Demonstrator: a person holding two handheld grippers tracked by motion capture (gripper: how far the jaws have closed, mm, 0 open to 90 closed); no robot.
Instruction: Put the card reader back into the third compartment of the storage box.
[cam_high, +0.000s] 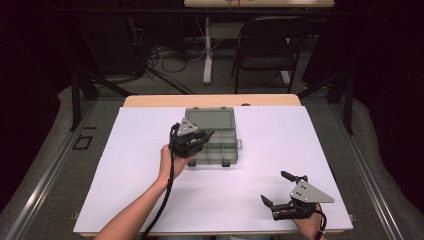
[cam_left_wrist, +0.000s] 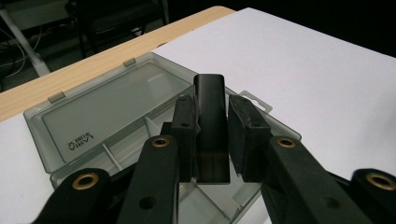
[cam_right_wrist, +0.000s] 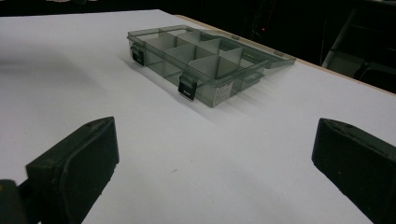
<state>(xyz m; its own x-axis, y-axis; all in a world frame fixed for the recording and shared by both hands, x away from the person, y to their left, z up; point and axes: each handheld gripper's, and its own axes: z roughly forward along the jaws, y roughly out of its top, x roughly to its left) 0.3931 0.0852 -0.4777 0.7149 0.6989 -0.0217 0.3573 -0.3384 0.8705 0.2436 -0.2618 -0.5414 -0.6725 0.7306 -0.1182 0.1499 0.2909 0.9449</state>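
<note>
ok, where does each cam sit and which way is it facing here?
High view: above the person's side, looking forward and down on the white-covered table; both forearms enter from below, left gripper over the translucent grey plastic compartment box, right gripper open.
Left gripper view: rides that gripper, looking along its fingers, shut on a dark flat rectangular piece above the box's open lid.
Right gripper view: low over the table, facing the box between spread fingers.
Shared: all three show the box.
</note>
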